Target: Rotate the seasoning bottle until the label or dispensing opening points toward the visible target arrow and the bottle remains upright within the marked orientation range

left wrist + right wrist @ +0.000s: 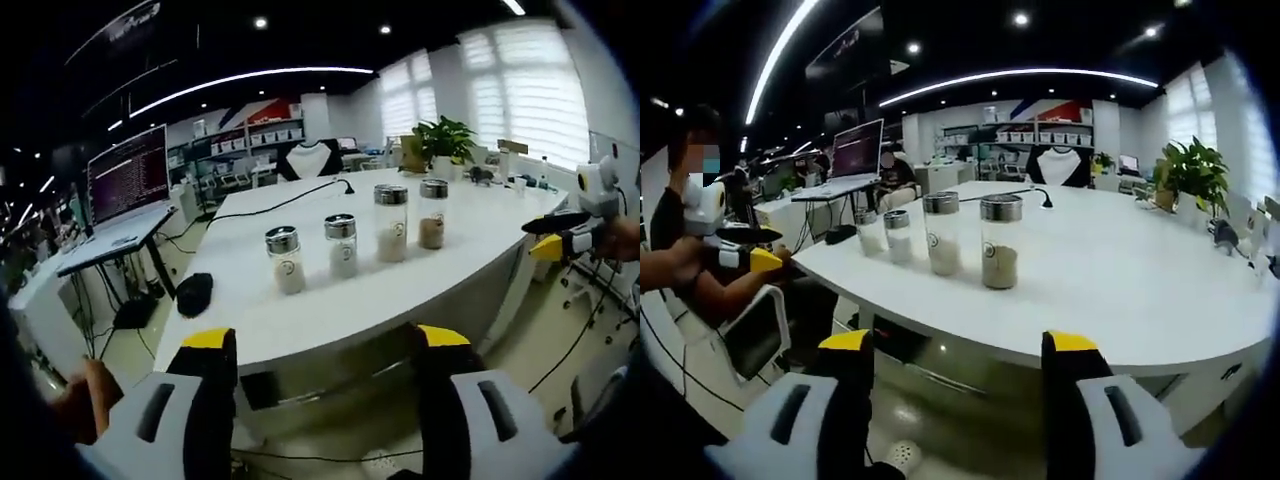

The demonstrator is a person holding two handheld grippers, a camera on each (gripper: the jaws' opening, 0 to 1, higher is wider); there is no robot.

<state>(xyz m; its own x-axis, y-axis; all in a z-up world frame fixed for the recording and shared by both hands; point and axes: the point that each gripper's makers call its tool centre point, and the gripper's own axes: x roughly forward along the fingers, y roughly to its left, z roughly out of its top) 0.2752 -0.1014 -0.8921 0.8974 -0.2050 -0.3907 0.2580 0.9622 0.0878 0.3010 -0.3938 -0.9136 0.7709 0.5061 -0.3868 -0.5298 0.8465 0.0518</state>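
Several glass seasoning bottles with metal lids stand upright in a row on the white table (pixel 300 320). In the left gripper view the nearest bottle (pixel 285 259) holds white powder, and the farthest bottle (pixel 433 213) holds brown powder. From the right gripper view the brown-filled bottle (pixel 1000 240) is nearest, with a taller white-filled bottle (pixel 942 232) beside it. My left gripper (pixel 325 340) is open and held off the table's front edge, well short of the row. My right gripper (pixel 958 342) is open too, below the table edge, with nothing between its jaws.
A black mouse-like object (pixel 194 293) lies at the table's left edge. A black cable (pixel 280 203) runs along the far side. A potted plant (pixel 445 140) stands at the back. A desk with a monitor (pixel 128 175) is on the left, and a chair (pixel 755 330) is nearby.
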